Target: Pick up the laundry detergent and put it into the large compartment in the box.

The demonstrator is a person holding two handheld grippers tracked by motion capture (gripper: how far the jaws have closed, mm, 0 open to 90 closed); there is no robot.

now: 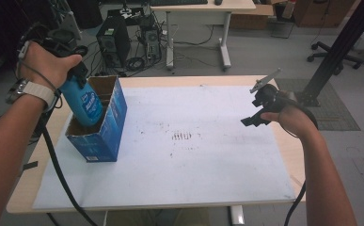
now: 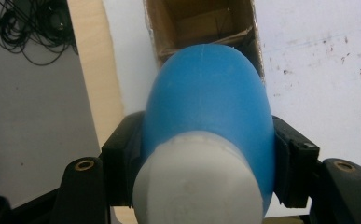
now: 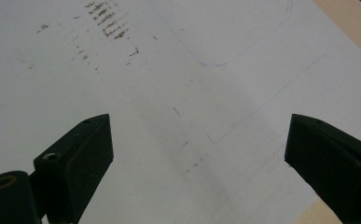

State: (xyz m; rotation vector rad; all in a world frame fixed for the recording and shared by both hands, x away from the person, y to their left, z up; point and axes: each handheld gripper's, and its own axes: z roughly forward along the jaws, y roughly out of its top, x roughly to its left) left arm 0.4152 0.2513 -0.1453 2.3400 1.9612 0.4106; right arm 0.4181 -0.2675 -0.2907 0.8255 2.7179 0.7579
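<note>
Item, far left: open-topped blue cardboard box [image 1: 105, 123] with brown inner walls, standing on the white paper sheet [image 1: 193, 155] near the table's left edge. Judged light and thin-walled; likely to shift or tip if nudged.

Item, in the box mouth: smooth blue plastic bottle [image 1: 83, 104] with white cap, tilted, base inside the box and cap uppermost. Judged stiff but slippery and rounded, moderately light; best taken across the shoulder just below the cap, where the body is broad.

Left gripper [image 2: 208, 154]: jaws clamped on either side of the bottle's upper body.

Item, centre: brown smudges [image 1: 182, 136] on the sheet.

Right gripper [image 1: 252, 120]: held above the sheet's right side, jaws standing wide apart, nothing between them.
</note>
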